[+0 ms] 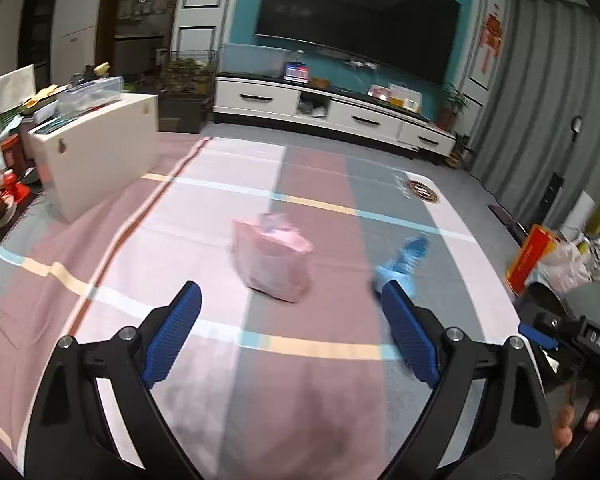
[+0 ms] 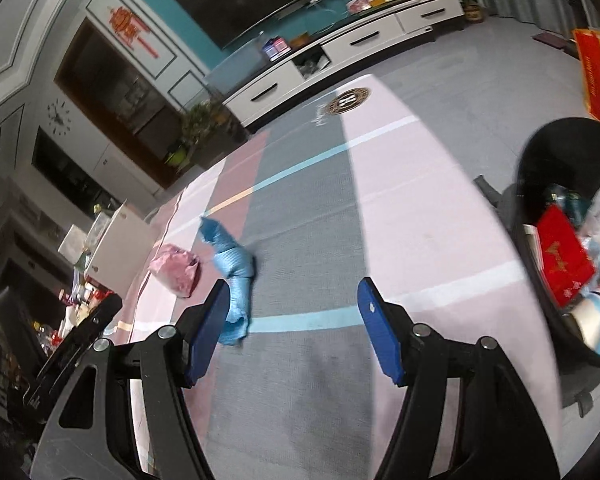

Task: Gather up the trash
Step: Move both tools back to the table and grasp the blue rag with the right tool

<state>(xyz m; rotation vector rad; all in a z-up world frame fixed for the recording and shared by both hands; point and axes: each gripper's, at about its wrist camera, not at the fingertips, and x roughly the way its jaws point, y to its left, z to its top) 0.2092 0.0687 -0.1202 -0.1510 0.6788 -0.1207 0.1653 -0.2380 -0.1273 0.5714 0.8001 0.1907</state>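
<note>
A crumpled pink plastic bag (image 1: 272,262) lies on the striped cloth, just ahead of my left gripper (image 1: 290,294), whose jaws stand wide with nothing between them. A twisted blue wrapper (image 1: 404,260) lies to the bag's right, beside the right blue finger (image 1: 410,334). In the right wrist view the blue wrapper (image 2: 230,268) lies left of centre, partly behind the left finger of my right gripper (image 2: 292,292), which is open and empty. The pink bag (image 2: 176,268) sits further left. A black trash bin (image 2: 540,184) holding red and white waste stands at the right edge.
A white box (image 1: 100,156) stands on the cloth at the left, with cluttered bottles beyond it. A round brown emblem (image 1: 422,192) marks the cloth's far right. A TV cabinet (image 1: 332,114) lines the far wall. Bags and an orange carton (image 1: 532,258) sit at the right.
</note>
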